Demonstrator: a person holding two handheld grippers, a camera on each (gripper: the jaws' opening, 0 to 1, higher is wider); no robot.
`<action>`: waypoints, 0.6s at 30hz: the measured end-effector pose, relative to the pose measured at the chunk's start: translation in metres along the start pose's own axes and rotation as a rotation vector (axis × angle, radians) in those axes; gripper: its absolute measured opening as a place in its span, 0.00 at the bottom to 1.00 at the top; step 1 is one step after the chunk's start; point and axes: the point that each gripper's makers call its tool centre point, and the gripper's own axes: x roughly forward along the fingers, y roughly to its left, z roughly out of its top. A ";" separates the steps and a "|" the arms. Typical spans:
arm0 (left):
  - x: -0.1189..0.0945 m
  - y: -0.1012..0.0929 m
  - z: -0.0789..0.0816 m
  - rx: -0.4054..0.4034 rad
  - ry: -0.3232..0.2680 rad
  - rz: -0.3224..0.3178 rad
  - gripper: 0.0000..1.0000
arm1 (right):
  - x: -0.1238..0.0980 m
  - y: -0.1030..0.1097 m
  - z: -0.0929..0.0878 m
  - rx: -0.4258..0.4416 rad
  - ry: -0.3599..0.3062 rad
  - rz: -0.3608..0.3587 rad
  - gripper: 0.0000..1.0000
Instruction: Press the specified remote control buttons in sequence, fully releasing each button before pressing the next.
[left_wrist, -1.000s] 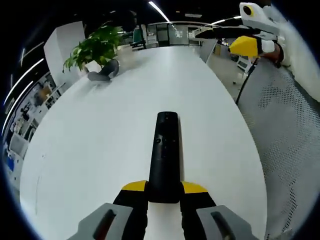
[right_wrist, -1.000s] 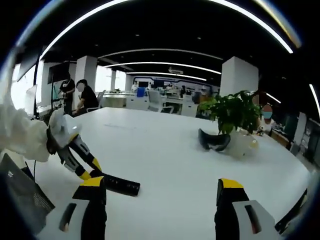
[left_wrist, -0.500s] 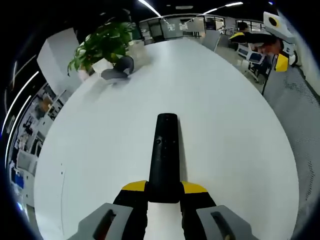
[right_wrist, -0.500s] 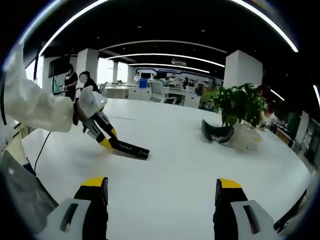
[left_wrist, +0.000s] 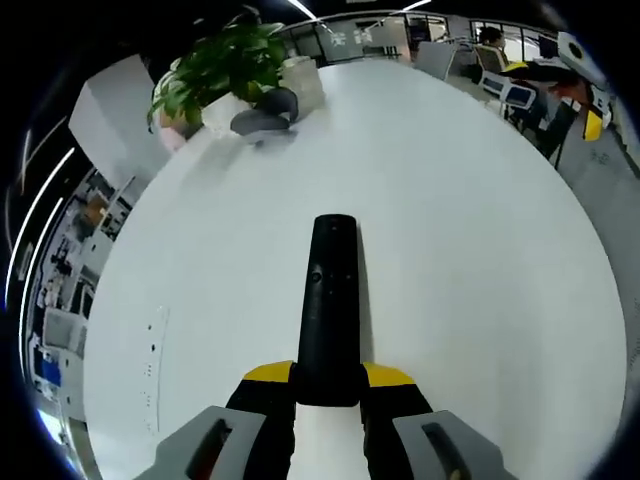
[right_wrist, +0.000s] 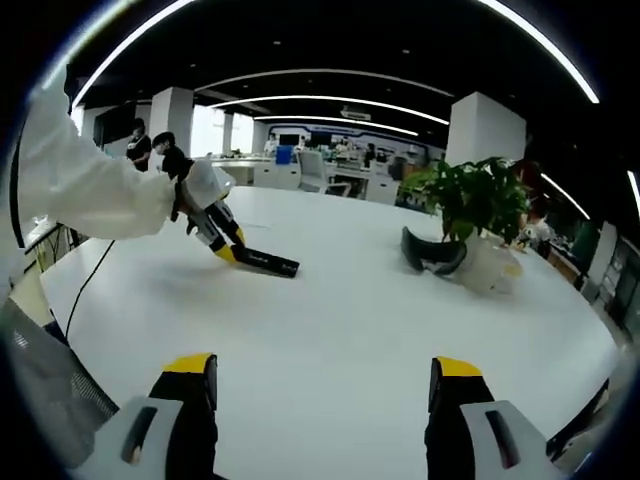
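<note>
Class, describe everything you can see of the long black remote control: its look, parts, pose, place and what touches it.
The long black remote control is a slim, matt bar with rounded ends, apparently plastic. A small round button and fainter marks sit on its upper face near the far end. Its near end is clamped between the yellow-tipped jaws of the left gripper. In the right gripper view it slopes down to the white table, far tip at or just above the surface.

The left gripper (left_wrist: 328, 385) seems clamped shut, white-sleeved arm (right_wrist: 90, 190) outstretched; the right gripper (right_wrist: 320, 385) gapes wide.
</note>
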 end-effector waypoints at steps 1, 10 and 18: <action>0.001 0.003 0.000 -0.008 0.001 -0.001 0.23 | 0.000 0.000 -0.001 -0.003 0.003 -0.001 0.87; 0.008 0.012 -0.005 -0.009 0.040 -0.034 0.23 | 0.002 0.002 -0.004 -0.013 0.027 -0.002 0.86; 0.008 0.011 -0.004 -0.021 0.054 -0.049 0.24 | 0.003 0.001 -0.003 -0.014 0.026 -0.011 0.86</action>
